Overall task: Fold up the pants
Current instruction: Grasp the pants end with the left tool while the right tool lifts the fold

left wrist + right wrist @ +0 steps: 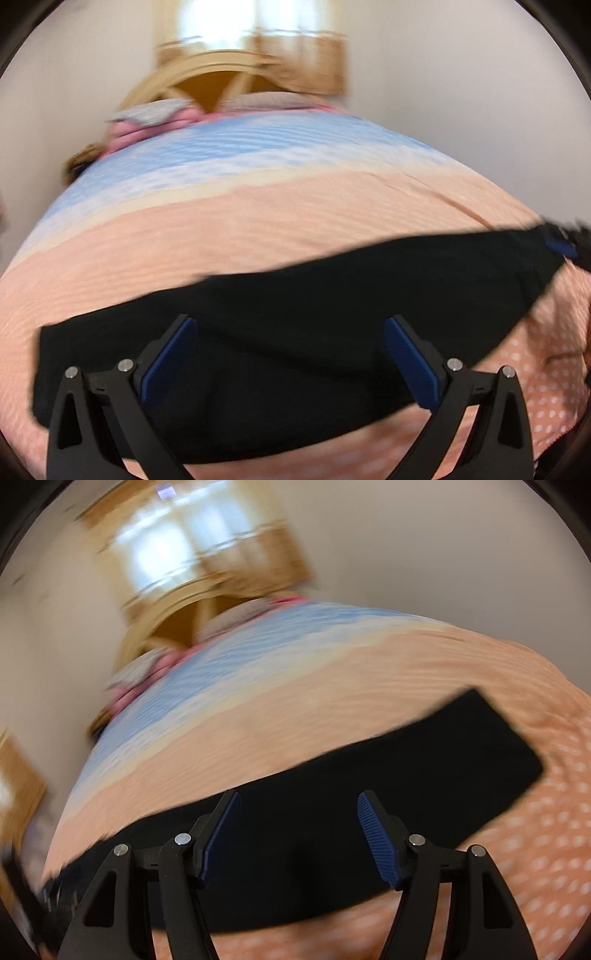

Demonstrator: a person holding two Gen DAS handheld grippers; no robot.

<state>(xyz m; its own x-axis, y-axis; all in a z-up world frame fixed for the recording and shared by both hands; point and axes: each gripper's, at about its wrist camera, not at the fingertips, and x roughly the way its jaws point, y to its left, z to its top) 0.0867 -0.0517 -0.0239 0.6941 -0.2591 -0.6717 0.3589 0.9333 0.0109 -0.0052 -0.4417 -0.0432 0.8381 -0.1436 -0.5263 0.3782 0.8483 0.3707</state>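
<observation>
Lying flat as a long black band across the peach part of the bedspread (258, 221): the black pants (295, 317), stretched from left to right. Hovering just above them, left gripper (290, 354), blue pads (170, 365) spread wide, nothing between. Far right in that view, a blurred gripper tip at the pants' end, too smeared to read. Seen from the right wrist, the pants (406, 760) again under the right gripper (299, 834), fingers likewise parted and empty. Farther back, blue stripe of bedspread (229, 672), pink and grey pillows (147, 122), wooden headboard (207, 74).
</observation>
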